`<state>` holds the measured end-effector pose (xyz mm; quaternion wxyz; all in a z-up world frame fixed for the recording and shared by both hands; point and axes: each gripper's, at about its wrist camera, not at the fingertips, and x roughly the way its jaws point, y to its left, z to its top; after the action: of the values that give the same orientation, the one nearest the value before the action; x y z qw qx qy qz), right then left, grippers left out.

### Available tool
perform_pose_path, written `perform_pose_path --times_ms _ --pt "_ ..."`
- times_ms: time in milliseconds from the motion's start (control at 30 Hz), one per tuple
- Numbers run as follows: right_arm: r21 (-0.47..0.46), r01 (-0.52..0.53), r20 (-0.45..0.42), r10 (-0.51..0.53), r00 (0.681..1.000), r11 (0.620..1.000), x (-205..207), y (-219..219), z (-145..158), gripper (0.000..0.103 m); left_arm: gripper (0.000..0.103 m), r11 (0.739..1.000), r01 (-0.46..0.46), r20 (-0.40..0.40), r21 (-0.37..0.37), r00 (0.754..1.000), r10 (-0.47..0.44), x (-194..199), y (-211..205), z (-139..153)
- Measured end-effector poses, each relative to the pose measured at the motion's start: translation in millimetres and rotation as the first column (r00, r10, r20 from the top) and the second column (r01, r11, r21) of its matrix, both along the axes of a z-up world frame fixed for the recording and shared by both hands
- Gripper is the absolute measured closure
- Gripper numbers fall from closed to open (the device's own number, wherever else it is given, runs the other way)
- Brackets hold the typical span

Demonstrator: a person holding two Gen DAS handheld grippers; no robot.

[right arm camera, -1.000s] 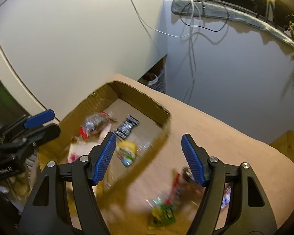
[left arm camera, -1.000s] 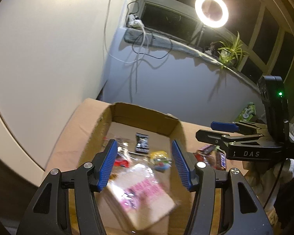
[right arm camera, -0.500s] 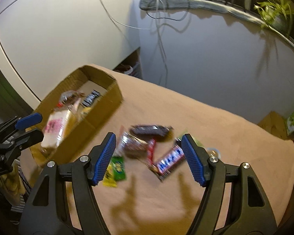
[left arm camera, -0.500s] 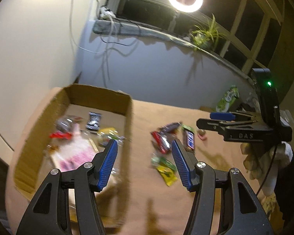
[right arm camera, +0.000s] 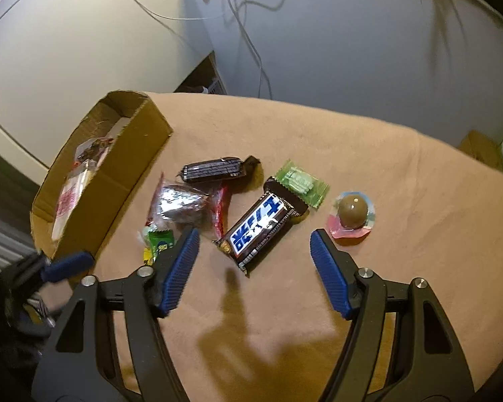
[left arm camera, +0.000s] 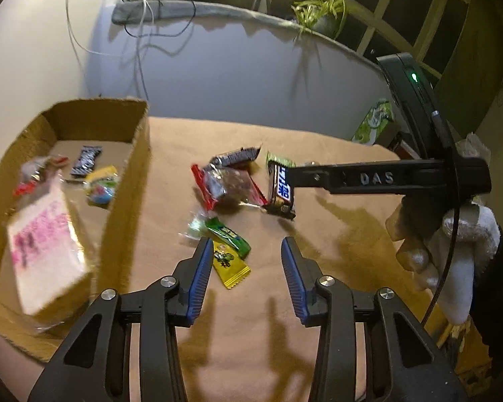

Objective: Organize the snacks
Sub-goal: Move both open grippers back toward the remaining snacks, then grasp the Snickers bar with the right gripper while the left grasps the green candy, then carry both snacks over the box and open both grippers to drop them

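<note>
Here both claws hang over the tan-covered worktop (right arm camera: pixel 369 140) with their blue pads spread wide and nothing between them. The right claw (right arm camera: pixel 254 254) is just above and slightly short of the Snickers bar (right arm camera: pixel 260 226), which lies slantwise ahead of its gap. Just past the bar sits a light green wafer pack (right arm camera: pixel 301 184); beside the right pad rests a round brown sweet in a clear cup (right arm camera: pixel 352 216). Ahead of the left pad lie a clear bag of dark snacks (right arm camera: pixel 181 206) and a dark ridged bar (right arm camera: pixel 214 169).

The left claw (left arm camera: pixel 248 268) is over a bare patch, its left pad beside a yellow sachet (left arm camera: pixel 229 263) and a green sachet (left arm camera: pixel 228 236). Off to its left the cardboard box (left arm camera: pixel 130 181) holds a pink-printed packet (left arm camera: pixel 43 248) and several small snacks.
</note>
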<state>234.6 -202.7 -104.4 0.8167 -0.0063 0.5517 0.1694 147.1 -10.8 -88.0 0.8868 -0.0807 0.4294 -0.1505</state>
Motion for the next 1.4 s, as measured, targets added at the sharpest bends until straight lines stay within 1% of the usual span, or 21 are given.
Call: perform_pose_path --times_ms 67,167,267,333,500,700,767,833,900,967,1000,1033,1067,1167,1400 --pt "0.006 0.017 -0.012 -0.017 1.000 1.000 4.6 -0.3 -6.1 0.037 0.062 1.000 -0.001 -0.007 0.010 1.000 0.001 1.8 -4.0 -4.5" --pt "0.020 0.049 -0.035 -0.049 0.998 0.999 13.8 -1.0 -15.5 0.040 0.062 0.999 -0.007 -0.027 0.032 1.000 0.007 10.8 -8.3 -11.5" --pt "0.019 0.057 -0.050 -0.056 0.997 0.998 17.5 2.0 -22.6 0.042 0.062 0.999 -0.004 -0.036 0.044 0.999 0.005 15.8 -11.6 -17.2" --pt "0.005 0.054 -0.053 -0.053 0.997 0.999 19.2 6.2 -27.1 0.045 0.062 0.998 -0.004 -0.044 0.058 0.999 0.006 19.9 -13.6 -21.1" --pt "-0.031 0.053 -0.062 -0.055 0.997 0.998 25.1 11.9 -36.5 0.046 0.062 0.997 0.000 -0.064 0.075 0.998 0.005 29.2 -16.0 -32.4" --pt "-0.095 0.017 -0.039 -0.020 0.999 0.995 26.4 20.7 -38.5 0.048 0.062 0.995 0.022 -0.072 0.092 0.997 -0.015 33.1 -24.3 -40.6" --pt "-0.123 -0.005 -0.028 0.002 1.000 0.992 24.3 24.2 -38.6 0.051 0.071 0.994 0.028 -0.069 0.108 0.997 -0.021 33.9 -28.1 -43.8" --pt "-0.134 -0.021 -0.025 0.017 1.000 0.991 23.3 27.1 -38.3 0.054 0.072 0.993 0.027 -0.070 0.112 0.997 -0.019 36.5 -27.7 -45.8" --pt "-0.142 -0.034 -0.026 0.031 0.999 0.989 22.4 29.8 -38.1 0.057 0.075 0.992 0.022 -0.064 0.121 0.998 -0.014 37.8 -28.2 -46.4" --pt "-0.146 -0.045 -0.030 0.041 0.999 0.988 23.6 32.7 -38.2 0.061 0.082 0.989 0.026 -0.053 0.148 0.998 -0.019 38.4 -31.7 -47.0" --pt "-0.148 -0.050 -0.032 0.045 0.998 0.988 23.7 33.6 -37.8 0.064 0.083 0.986 0.032 -0.046 0.165 0.999 -0.025 38.8 -33.5 -48.1" --pt "-0.153 -0.055 -0.033 0.051 0.998 0.987 23.5 34.2 -37.5 0.068 0.085 0.983 0.039 -0.038 0.181 0.999 -0.033 38.3 -35.8 -48.7" --pt "-0.158 -0.060 -0.033 0.055 0.998 0.986 23.1 34.5 -37.6 0.071 0.090 0.979 0.045 -0.030 0.198 0.999 -0.040 37.0 -38.2 -49.1" --pt "-0.159 -0.075 -0.034 0.070 0.997 0.984 20.5 32.2 -36.1 0.073 0.096 0.977 0.051 -0.027 0.206 0.999 -0.047 35.4 -40.8 -49.8" --pt "-0.116 -0.067 -0.040 0.063 0.997 0.991 9.0 20.5 -31.3 0.073 0.098 0.983 0.059 -0.036 0.171 0.998 -0.054 32.6 -43.6 -52.6"
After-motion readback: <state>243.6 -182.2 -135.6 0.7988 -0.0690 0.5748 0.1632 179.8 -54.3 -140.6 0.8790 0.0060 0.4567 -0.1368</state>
